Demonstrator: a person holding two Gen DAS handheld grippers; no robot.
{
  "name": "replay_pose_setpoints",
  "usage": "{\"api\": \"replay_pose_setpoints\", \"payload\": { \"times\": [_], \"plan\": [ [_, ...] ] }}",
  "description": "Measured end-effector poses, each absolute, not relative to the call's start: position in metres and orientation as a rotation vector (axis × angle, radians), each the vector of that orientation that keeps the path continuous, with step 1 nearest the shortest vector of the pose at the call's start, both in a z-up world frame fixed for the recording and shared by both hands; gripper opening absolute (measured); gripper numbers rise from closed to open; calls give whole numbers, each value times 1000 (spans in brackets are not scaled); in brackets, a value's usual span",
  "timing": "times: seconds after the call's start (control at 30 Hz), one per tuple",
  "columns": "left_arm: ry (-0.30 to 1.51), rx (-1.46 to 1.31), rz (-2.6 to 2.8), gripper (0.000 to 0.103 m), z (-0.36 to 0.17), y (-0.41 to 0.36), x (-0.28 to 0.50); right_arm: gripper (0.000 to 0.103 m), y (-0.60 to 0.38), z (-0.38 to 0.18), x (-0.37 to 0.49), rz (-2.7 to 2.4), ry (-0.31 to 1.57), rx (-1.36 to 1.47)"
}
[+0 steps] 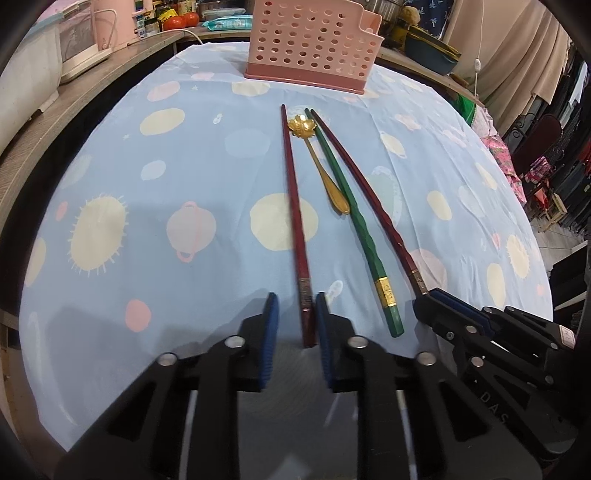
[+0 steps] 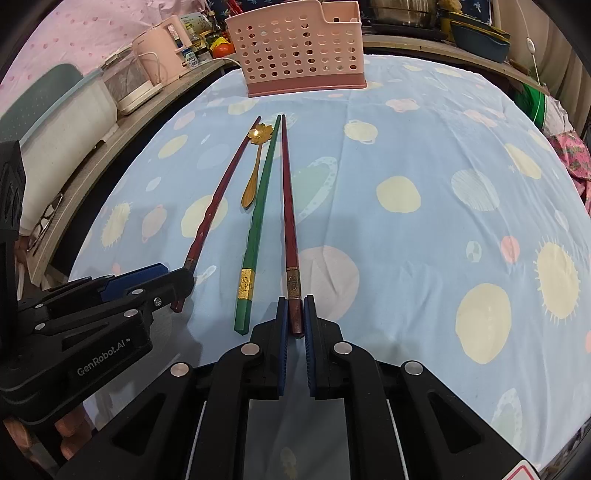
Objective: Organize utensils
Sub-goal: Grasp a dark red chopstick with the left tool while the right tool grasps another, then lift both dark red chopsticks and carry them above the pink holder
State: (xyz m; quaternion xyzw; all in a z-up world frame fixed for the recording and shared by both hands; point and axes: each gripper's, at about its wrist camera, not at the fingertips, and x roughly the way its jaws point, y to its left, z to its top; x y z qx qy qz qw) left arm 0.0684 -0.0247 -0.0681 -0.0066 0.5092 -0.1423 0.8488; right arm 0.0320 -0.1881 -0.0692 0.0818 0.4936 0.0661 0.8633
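Even, moderately bright indoor light with soft shadows on the tablecloth (image 1: 184,177) beneath the left gripper (image 1: 295,314); strong fisheye curvature and dark vignetting at all 4 corners; centre sharp, edges softer.

We see a lived-in home kitchen: ahead of the tongs, a worktop under a blue planet-print cloth (image 2: 424,147), a pale pink electric kettle (image 2: 168,55), red tomatoes (image 1: 181,20), stacked teal bowls (image 2: 480,38).
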Motion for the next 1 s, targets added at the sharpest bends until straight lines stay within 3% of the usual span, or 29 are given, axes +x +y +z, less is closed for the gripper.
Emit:
{"api": "replay_pose_setpoints", "payload": {
  "times": [0.07, 0.47, 1.0],
  "plan": [
    [1079, -27, -314, 8, -68, -24, 68, 8, -188, -69, 32, 139, 1035, 172],
    [1033, -49, -282, 7, -47, -12, 65, 7, -193, -59, 25, 143, 1016, 202],
    [821, -97, -251, 7, 42, 10, 85, 7, -222, 46, 38, 140, 759, 279]
  ]
}}
